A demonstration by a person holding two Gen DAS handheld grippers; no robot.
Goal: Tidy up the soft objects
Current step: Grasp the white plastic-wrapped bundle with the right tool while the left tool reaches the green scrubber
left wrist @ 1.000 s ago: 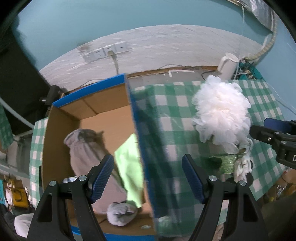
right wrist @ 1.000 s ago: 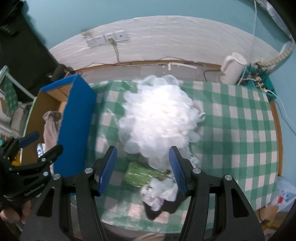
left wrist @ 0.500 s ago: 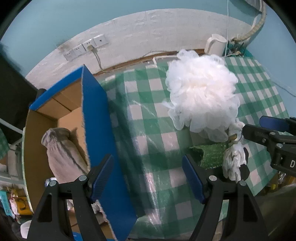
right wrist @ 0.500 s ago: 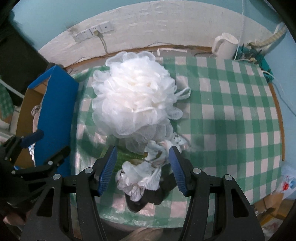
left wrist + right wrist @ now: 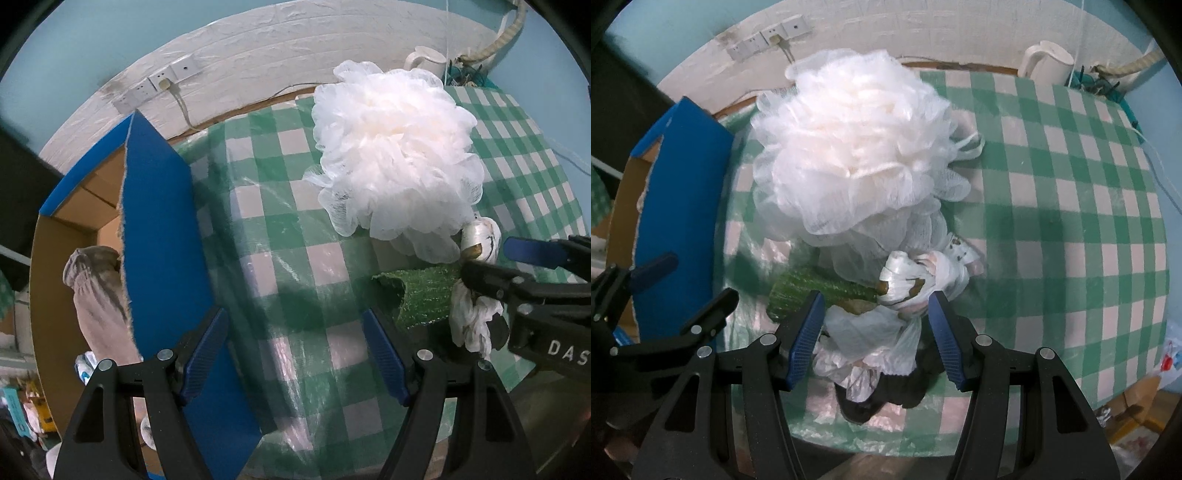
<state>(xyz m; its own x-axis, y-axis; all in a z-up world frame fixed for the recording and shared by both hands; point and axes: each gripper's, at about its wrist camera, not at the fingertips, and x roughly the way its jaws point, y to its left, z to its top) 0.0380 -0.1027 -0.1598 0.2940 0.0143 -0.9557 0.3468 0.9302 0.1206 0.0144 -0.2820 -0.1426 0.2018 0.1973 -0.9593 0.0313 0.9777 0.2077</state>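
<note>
A big white mesh bath pouf (image 5: 857, 147) lies on the green checked tablecloth (image 5: 1052, 206), also in the left wrist view (image 5: 399, 158). Below it lie a green grass-like mat (image 5: 820, 291), crumpled white plastic bags (image 5: 879, 336) and a black item (image 5: 886, 391). My right gripper (image 5: 877, 339) is open, its jaws on either side of the white bags. My left gripper (image 5: 295, 354) is open and empty over the table's left edge, next to the blue-sided cardboard box (image 5: 162, 206), which holds a grey cloth (image 5: 99, 295).
A white kettle (image 5: 1049, 59) and cables stand at the table's far right. A power strip (image 5: 159, 81) hangs on the white wall behind. The table's front edge runs just under both grippers; clutter lies on the floor at the left.
Both grippers have moved right and toward the pile. The box has slid left in the left view. The right gripper's jaws now straddle the white bags.
</note>
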